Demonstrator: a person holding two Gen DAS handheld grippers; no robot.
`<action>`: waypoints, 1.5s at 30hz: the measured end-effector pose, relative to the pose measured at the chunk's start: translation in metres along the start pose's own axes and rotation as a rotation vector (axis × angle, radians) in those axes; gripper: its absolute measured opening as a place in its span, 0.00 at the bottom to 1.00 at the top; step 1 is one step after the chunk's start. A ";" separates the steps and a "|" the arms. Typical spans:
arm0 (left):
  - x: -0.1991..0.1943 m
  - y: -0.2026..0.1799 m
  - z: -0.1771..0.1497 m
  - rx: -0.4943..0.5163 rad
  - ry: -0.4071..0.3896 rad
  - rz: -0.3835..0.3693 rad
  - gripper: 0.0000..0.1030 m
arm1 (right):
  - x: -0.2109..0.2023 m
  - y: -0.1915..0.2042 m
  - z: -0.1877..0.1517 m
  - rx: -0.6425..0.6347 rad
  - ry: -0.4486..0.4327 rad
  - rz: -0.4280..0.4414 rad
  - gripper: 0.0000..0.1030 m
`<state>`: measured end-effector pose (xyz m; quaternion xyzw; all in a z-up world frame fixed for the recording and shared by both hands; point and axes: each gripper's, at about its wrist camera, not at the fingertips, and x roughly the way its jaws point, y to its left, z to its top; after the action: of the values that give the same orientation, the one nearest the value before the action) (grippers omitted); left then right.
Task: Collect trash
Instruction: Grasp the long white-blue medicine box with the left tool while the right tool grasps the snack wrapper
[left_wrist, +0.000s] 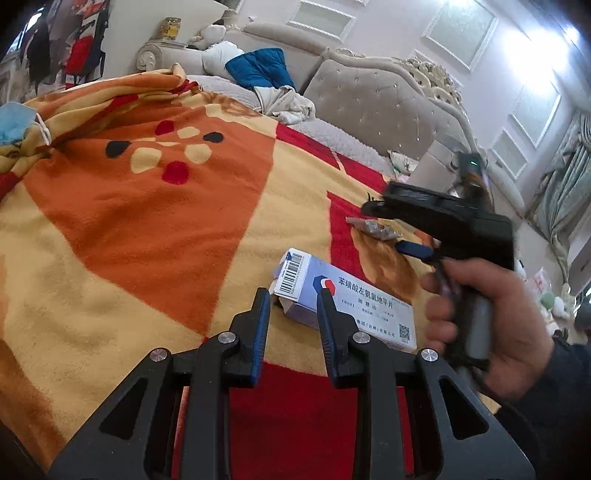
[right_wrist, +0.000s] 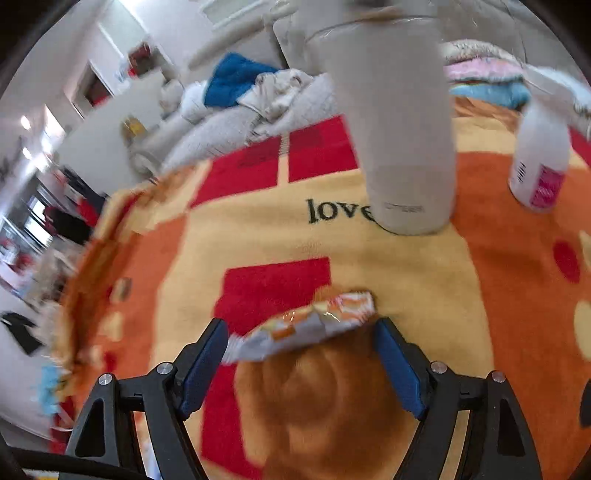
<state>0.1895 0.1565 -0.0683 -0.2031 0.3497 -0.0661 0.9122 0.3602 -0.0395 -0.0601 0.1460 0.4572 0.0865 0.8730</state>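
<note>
- The crinkled orange-and-silver snack wrapper (right_wrist: 303, 328) is seen at 12 o'clock of the right gripper (right_wrist: 301, 363), long axis crosswise, framed by open jaws, not pinched yet.
- The white cardboard medicine box (left_wrist: 343, 306) is straddled by the left gripper (left_wrist: 291, 317), jaws narrow, ungripped.
- Right looks nearer, tbh.

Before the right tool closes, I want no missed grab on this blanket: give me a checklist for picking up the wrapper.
1. Crinkled orange-and-silver snack wrapper lies between the right tool's blue pads: ok.
2. Right tool open wide enough to span it: ok.
3. Pads pressing the wrapper yet: not ok, still apart.
4. Tall beige tumbler and white spray bottle with pink label stand beyond the wrapper, out of the closing path: ok.
5. Left tool gripping the white-and-blue medicine box: cannot tell.
6. Picture sharp enough to judge pad height above the orange, yellow and red blanket: not ok, blurred.
</note>
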 end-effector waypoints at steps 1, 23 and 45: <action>-0.002 0.001 0.000 -0.003 -0.003 0.000 0.23 | 0.007 0.010 0.002 -0.049 0.001 -0.059 0.78; 0.003 -0.030 -0.009 -0.039 0.104 0.076 0.69 | -0.211 -0.141 -0.189 -0.235 -0.124 0.058 0.37; 0.099 -0.118 0.012 0.232 0.251 0.370 0.76 | -0.256 -0.205 -0.211 -0.145 -0.164 0.069 0.37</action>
<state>0.2744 0.0270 -0.0714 -0.0199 0.4814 0.0377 0.8755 0.0446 -0.2680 -0.0446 0.1046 0.3716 0.1369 0.9122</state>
